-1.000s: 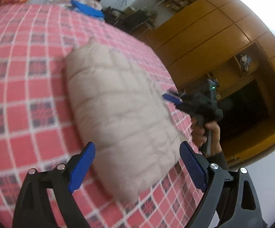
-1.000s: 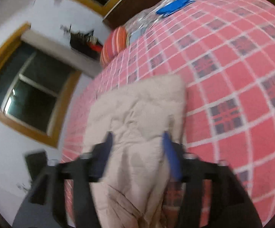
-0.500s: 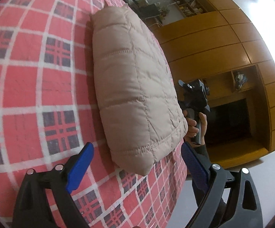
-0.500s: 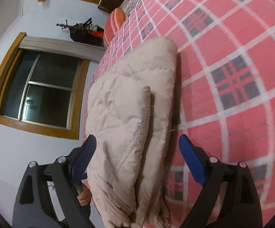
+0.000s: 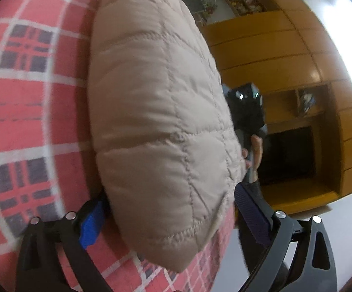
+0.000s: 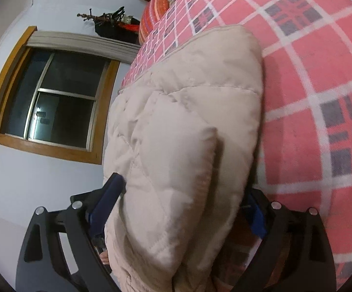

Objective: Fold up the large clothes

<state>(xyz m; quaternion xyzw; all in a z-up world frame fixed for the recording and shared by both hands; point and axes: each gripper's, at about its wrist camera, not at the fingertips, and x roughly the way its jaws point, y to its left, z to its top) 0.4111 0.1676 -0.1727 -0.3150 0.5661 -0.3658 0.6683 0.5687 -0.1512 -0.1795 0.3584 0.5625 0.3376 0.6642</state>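
Note:
A folded beige quilted jacket (image 5: 156, 112) lies on the red checked bedspread (image 5: 30, 112), near the bed's edge. My left gripper (image 5: 171, 219) is open, with its blue pads on either side of the jacket's near corner. In the right wrist view the jacket (image 6: 188, 126) fills the middle. My right gripper (image 6: 180, 211) is open and straddles the opposite end. The left wrist view shows the right gripper (image 5: 246, 107) partly hidden behind the jacket, held by a hand (image 5: 255, 150).
A wooden wardrobe (image 5: 273, 48) with a dark recess stands past the bed. On the other side are a window (image 6: 54, 102), a wall shelf (image 6: 112, 24) and a striped pillow (image 6: 155, 14) at the bed's head. Bedspread (image 6: 321, 73) stretches beyond the jacket.
Both grippers have moved in toward the jacket from opposite ends, so each end now sits between open fingers. The jacket itself has stayed folded in place.

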